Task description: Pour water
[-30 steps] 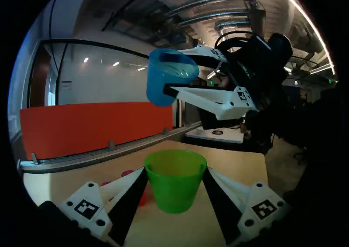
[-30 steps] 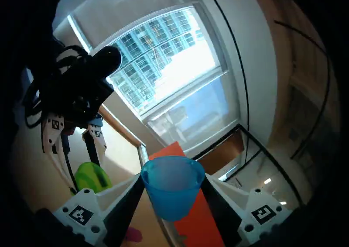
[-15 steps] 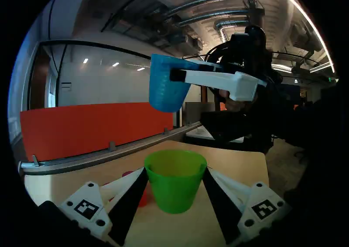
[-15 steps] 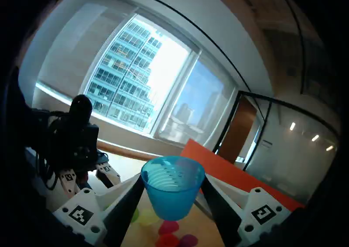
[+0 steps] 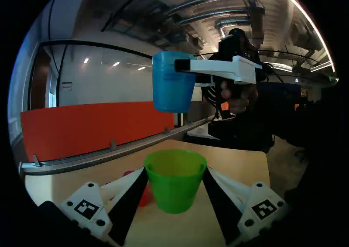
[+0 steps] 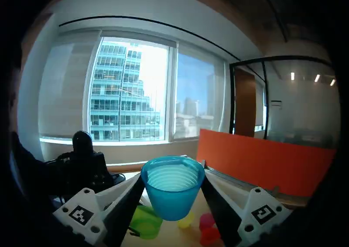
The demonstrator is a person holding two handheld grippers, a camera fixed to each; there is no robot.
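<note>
On table [image 5: 237,159] beside green cup [image 5: 175,186]: red cup [image 5: 145,195]; blue cup [image 5: 172,82] overhead.

Left gripper [image 5: 174,179] low, right gripper [image 6: 173,183] held higher, both jaws clamped.

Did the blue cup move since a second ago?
Yes. Against the orange wall, the blue cup has turned from tipped toward the green cup back to upright, barely shifting sideways.
</note>
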